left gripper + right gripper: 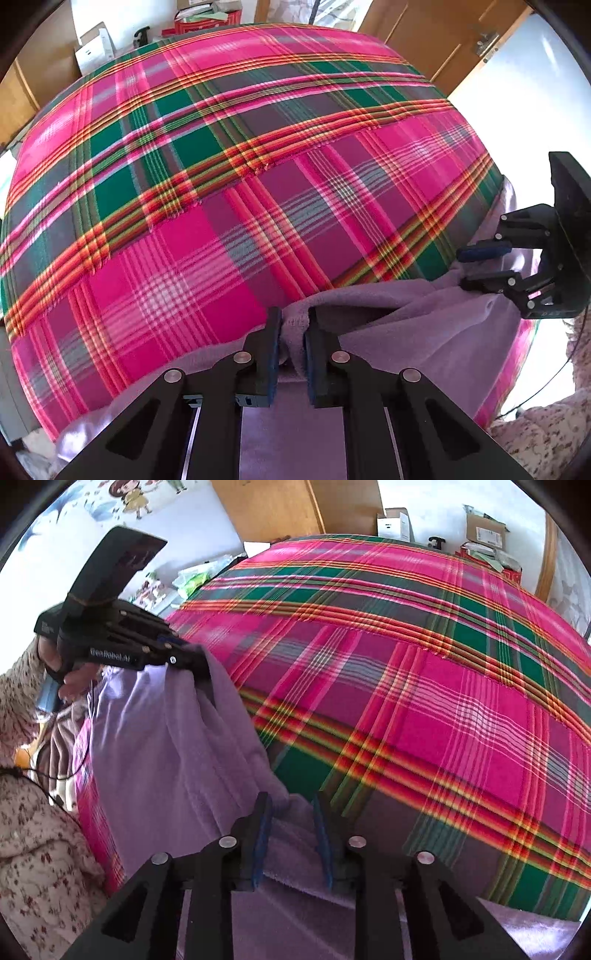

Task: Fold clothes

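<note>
Pinching soft lilac fleece garment (406,332) on pink tartan bed (221,184).
Left claw (293,343) clamping hem; right claw (291,834) gaping, risking slippage at three o'clock.

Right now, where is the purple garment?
The purple garment lies at the near edge of the plaid blanket, a fold pinched by the left gripper, the right gripper open over it.
</note>
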Motion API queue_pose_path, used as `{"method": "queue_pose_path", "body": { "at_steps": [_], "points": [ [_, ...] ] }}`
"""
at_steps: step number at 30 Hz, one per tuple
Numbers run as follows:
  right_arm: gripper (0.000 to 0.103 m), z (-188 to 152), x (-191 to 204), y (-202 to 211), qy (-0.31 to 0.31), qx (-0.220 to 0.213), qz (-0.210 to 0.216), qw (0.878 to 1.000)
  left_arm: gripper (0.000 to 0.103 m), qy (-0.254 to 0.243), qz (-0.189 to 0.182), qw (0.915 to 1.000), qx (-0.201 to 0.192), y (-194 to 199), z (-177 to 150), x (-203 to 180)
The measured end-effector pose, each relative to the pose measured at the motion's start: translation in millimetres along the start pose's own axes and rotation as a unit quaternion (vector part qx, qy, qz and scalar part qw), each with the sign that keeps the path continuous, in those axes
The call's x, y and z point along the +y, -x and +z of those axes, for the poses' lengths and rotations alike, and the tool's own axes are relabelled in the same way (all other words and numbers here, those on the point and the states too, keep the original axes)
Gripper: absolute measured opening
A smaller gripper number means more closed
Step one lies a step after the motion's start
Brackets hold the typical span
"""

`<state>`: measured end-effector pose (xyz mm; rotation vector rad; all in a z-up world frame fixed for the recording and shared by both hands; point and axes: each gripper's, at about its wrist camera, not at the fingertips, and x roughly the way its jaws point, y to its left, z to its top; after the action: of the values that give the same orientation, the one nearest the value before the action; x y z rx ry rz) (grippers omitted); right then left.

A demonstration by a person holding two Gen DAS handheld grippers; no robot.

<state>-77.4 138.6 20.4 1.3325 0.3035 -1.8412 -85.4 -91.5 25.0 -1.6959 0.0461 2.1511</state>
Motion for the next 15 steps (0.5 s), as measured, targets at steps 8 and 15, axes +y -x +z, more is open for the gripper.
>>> {"method": "queue_pose_path", "body": {
  "at_steps": [8, 15],
  "points": [
    [0.03, -8.7, 9.0, 2.6, 0.008, 0.006, -0.026, 1.0, 0.011, 0.013, -0.004, 0.9995, -0.029, 17.2, -16.2, -3.2],
    [0.034, -18.9, 17.7, 9.0, 0.006, 0.013, -0.051, 0.999, 0.01, 0.032, -0.013, 0.9987, -0.037, 16.5, -26.4, -1.8]
  ]
}}
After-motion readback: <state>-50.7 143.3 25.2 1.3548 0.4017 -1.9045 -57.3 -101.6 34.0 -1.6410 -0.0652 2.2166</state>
